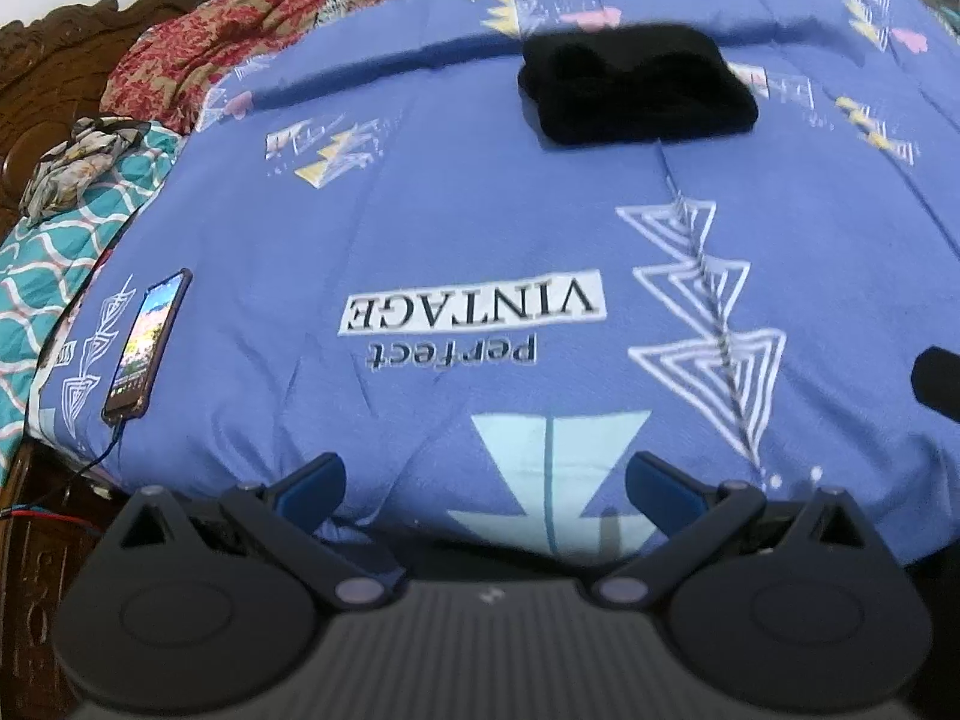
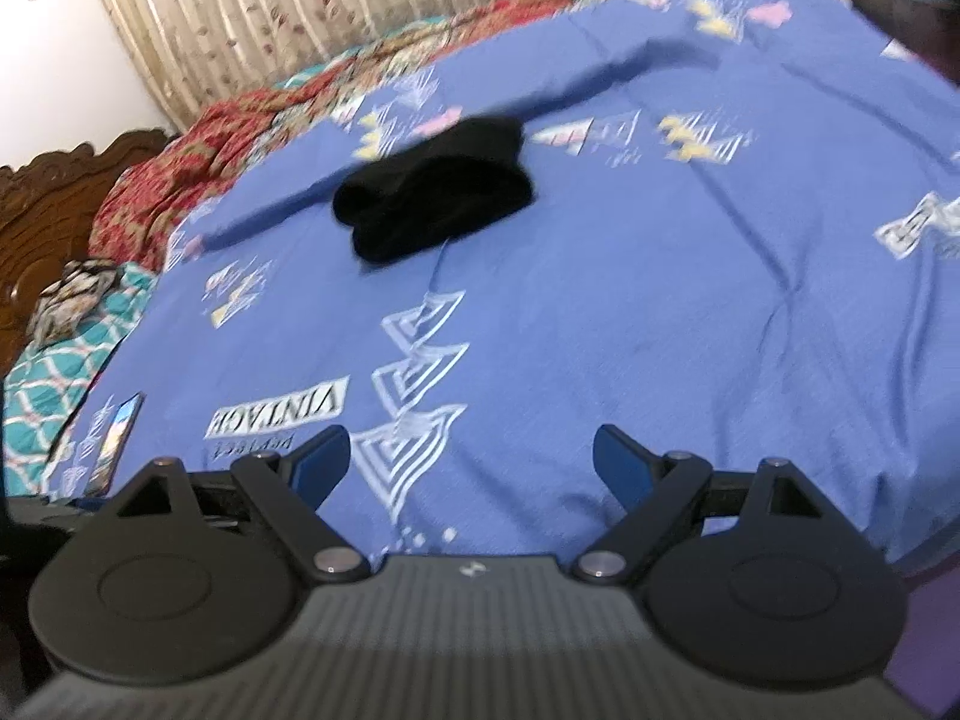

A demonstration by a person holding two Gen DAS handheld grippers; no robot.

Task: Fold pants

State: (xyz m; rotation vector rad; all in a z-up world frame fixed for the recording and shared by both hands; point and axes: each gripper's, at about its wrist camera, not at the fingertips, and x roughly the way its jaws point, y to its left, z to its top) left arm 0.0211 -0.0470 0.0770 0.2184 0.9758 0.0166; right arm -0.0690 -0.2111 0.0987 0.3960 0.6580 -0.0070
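Black pants (image 1: 636,87) lie folded into a compact bundle far back on the blue printed bedspread (image 1: 450,228). In the right wrist view the same black pants (image 2: 435,201) sit up and left of centre on the bedspread (image 2: 660,330). My left gripper (image 1: 485,483) hangs open over the near edge of the bed, well short of the pants, with nothing between its blue-padded fingers. My right gripper (image 2: 471,462) is likewise open and empty, near the bed's front edge. A dark piece of the other gripper (image 1: 936,381) pokes in at the right edge of the left wrist view.
A phone (image 1: 147,345) with a cable lies at the bedspread's left edge, also the phone (image 2: 114,444) in the right view. A red patterned quilt (image 1: 198,42), teal quilt (image 1: 54,252) and carved wooden headboard (image 1: 36,78) lie left. A curtain (image 2: 300,6) hangs behind.
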